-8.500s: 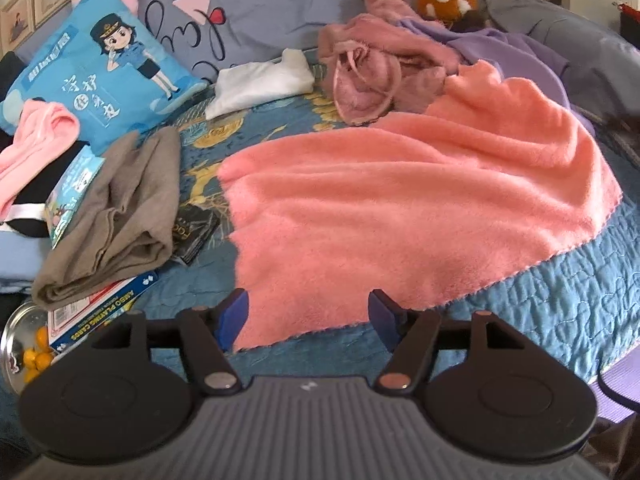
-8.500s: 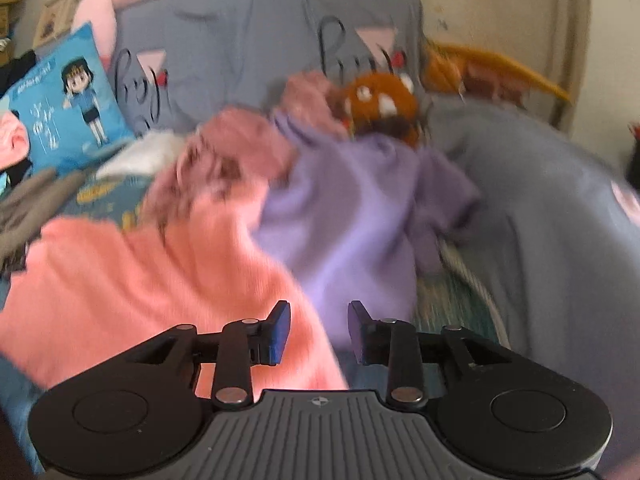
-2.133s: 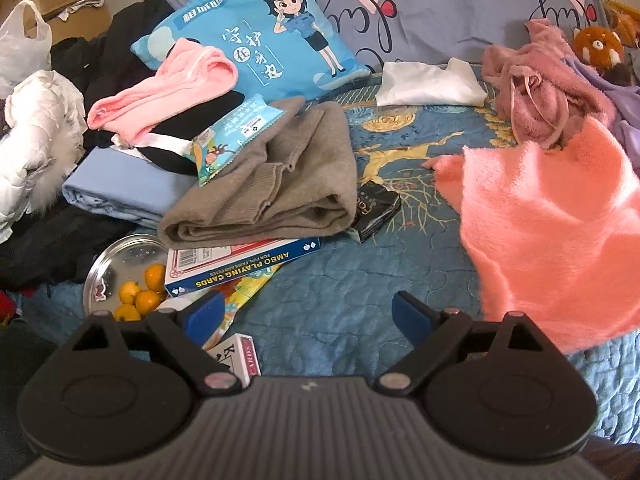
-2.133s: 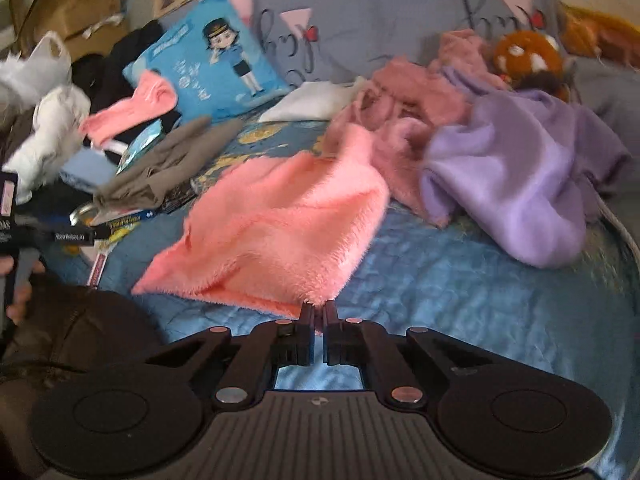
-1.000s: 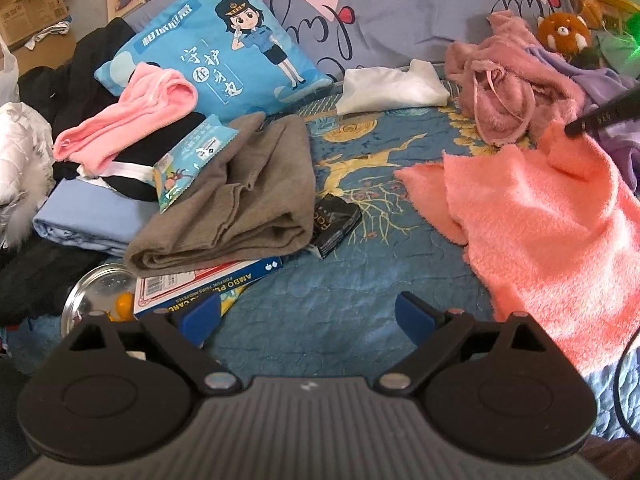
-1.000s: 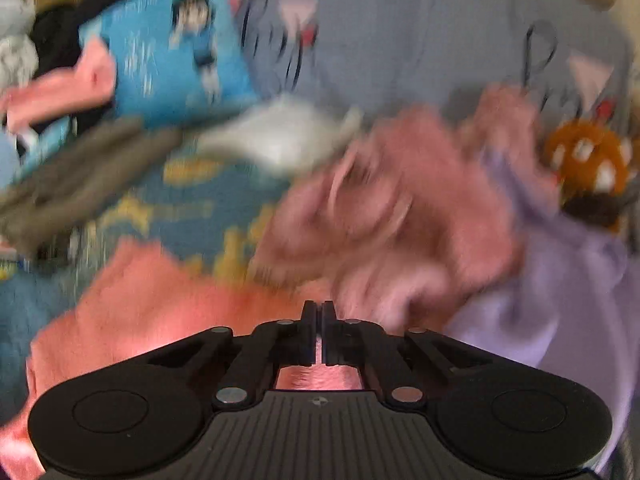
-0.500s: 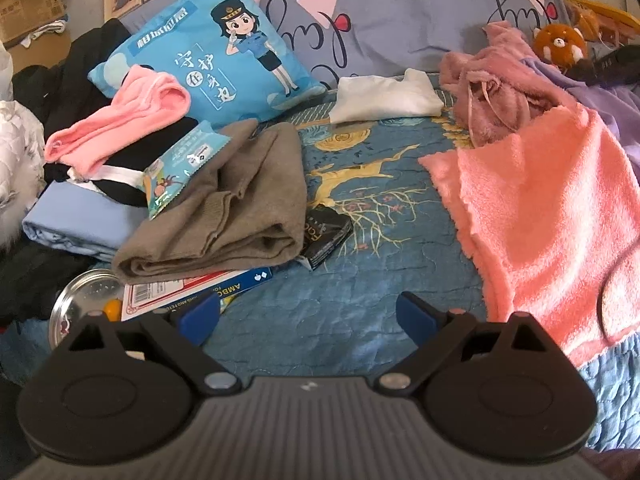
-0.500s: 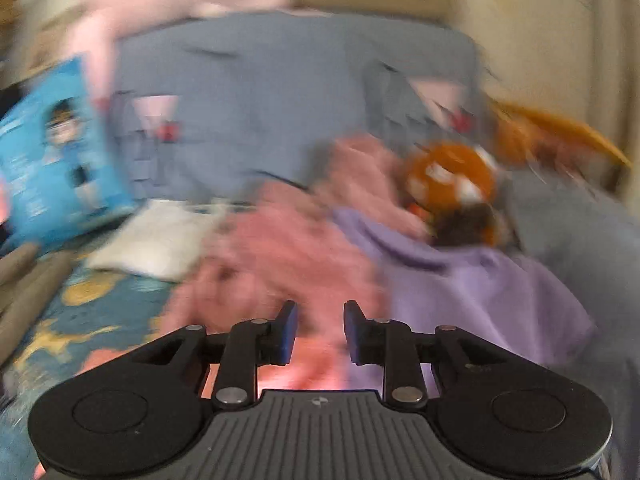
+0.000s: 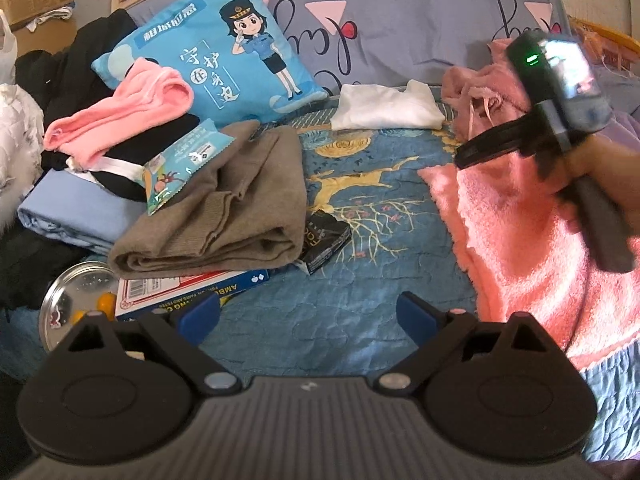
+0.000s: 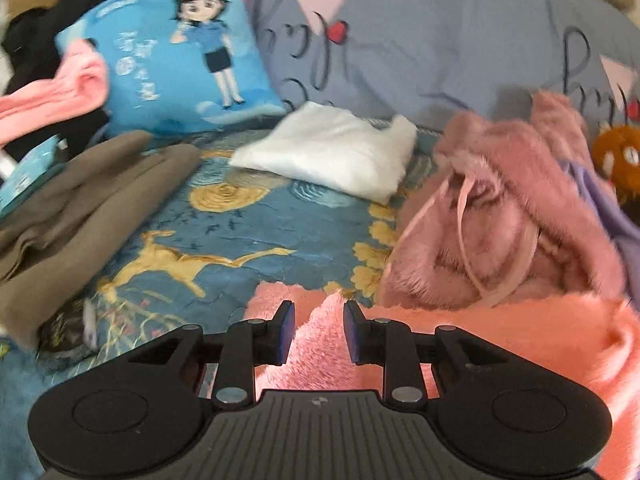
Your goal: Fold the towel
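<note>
The salmon-pink towel (image 9: pixel 532 248) lies spread on the blue patterned bedspread (image 9: pixel 360 200), on the right side of the bed, its far edge touching a heap of dusty-pink fleece (image 10: pixel 500 216). The right tongs (image 10: pixel 319 334) sit low over the towel's far-left corner, tips parted with a raised tuft of pile between them, gripping nothing; in the left wrist view they reach in from the right, tilted down toward that corner, with a hand (image 9: pixel 600 176) wrapped round the handle. The left tongs (image 9: pixel 308 314) hover over bare bedspread just left of the towel, spread wide and empty. A second ago the right tongs were pressed together on the towel's edge; half a second ago they had parted and pointed higher, at the fleece and the purple cloth (image 10: pixel 604 200). The towel's left edge now lies flatter than two seconds ago. A folded brown garment (image 9: pixel 224 208) lies well left of the towel.
</note>
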### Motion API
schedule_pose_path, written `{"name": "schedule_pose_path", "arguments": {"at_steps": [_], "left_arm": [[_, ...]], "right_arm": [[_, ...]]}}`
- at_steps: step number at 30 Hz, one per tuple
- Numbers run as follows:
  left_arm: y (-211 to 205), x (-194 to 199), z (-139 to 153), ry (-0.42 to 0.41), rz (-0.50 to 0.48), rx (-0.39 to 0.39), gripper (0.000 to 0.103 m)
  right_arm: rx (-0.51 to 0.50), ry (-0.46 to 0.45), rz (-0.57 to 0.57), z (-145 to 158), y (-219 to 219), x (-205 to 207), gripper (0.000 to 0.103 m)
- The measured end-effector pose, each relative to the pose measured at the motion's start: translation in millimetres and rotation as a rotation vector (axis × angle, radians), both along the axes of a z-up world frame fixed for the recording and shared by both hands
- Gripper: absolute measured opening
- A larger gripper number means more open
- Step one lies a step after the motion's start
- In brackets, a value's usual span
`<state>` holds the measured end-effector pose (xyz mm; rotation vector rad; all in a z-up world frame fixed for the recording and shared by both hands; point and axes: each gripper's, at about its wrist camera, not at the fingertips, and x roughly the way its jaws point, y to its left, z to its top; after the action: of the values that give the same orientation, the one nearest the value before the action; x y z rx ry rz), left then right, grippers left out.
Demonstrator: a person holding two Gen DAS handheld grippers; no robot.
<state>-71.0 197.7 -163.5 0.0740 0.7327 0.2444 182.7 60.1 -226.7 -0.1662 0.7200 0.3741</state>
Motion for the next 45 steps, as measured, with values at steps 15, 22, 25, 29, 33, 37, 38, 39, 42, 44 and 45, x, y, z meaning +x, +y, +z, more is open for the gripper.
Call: {"name": "schedule_pose_path", "arguments": {"at_steps": [15, 22, 25, 29, 33, 37, 38, 39, 42, 44, 45], "left_arm": [[-2, 4, 0, -0.003, -0.026, -0.029, 0.097], [-2, 5, -1, -0.001, -0.029, -0.026, 0.097], [-3, 5, 0, -0.001, -0.029, -0.024, 0.097], [-4, 5, 0, -0.003, -0.031, -0.024, 0.097], [-5, 5, 0, -0.002, -0.033, -0.020, 0.097], [-6, 5, 0, -0.004, -0.032, -0.022, 0.097], [-6, 5, 0, -0.004, -0.032, -0.021, 0.097], [-7, 5, 0, -0.004, -0.033, -0.019, 0.097], [-10, 5, 0, -0.005, -0.036, -0.006, 0.097], [-11, 4, 0, -0.006, -0.037, 0.003, 0.097], [-12, 4, 0, -0.007, -0.037, 0.006, 0.097]], "right_arm": [[0.122, -0.017, -0.054, 4, -9, 5, 0.001], [0.101, -0.033, 0.064, 6, 18, -1, 0.001], [0.070, -0.014, 0.081, -3, 25, 3, 0.001], [0.040, 0.009, 0.094, -11, 32, 8, 0.001], [0.039, 0.027, 0.096, -11, 33, 10, 0.002], [0.051, 0.008, 0.099, -5, 32, 5, 0.011], [0.052, 0.002, 0.101, -2, 31, 3, 0.012], [0.053, -0.003, 0.103, 0, 31, 2, 0.018], [0.050, -0.023, 0.108, 9, 28, -5, 0.022], [0.039, -0.036, 0.098, 15, 26, -11, 0.028], [0.030, -0.047, 0.082, 19, 25, -16, 0.033]]}}
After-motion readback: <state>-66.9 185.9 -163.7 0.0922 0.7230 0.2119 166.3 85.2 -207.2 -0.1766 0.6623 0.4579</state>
